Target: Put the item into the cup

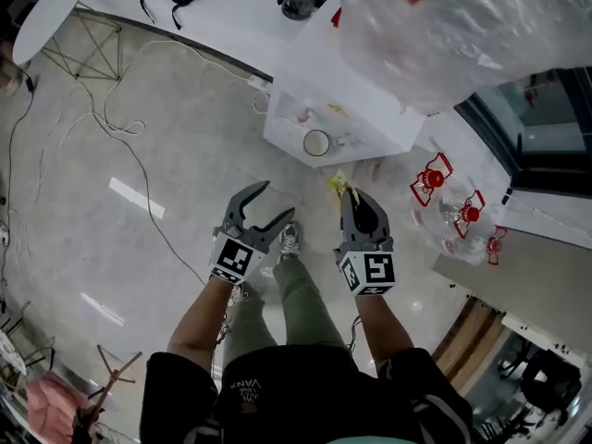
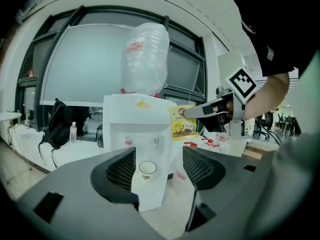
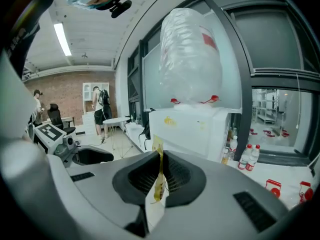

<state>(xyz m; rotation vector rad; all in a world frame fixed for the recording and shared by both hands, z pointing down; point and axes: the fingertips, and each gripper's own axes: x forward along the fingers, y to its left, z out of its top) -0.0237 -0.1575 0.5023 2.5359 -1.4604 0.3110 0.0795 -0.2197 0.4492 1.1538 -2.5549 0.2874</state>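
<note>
A white paper cup [image 1: 316,142] [image 2: 147,168] stands on the drip tray of a white water dispenser [image 1: 370,109] [image 2: 137,119] [image 3: 200,129]. My right gripper [image 1: 351,195] [image 3: 160,176] is shut on a thin yellow sachet [image 1: 339,184] [image 3: 159,184] [image 2: 182,122], which hangs edge-on between the pads, short of the dispenser. To its left my left gripper [image 1: 276,200] [image 2: 159,166] is open with nothing between its jaws; in the left gripper view the cup shows through the gap, still some way ahead. The right gripper view does not show the cup.
A large clear water bottle [image 1: 444,26] tops the dispenser. Small red-capped bottles [image 1: 453,206] lie on the surface right of it. Cables [image 1: 120,128] trail over the floor at left, with a round white table [image 1: 51,12] and a black bag [image 2: 57,124] beyond.
</note>
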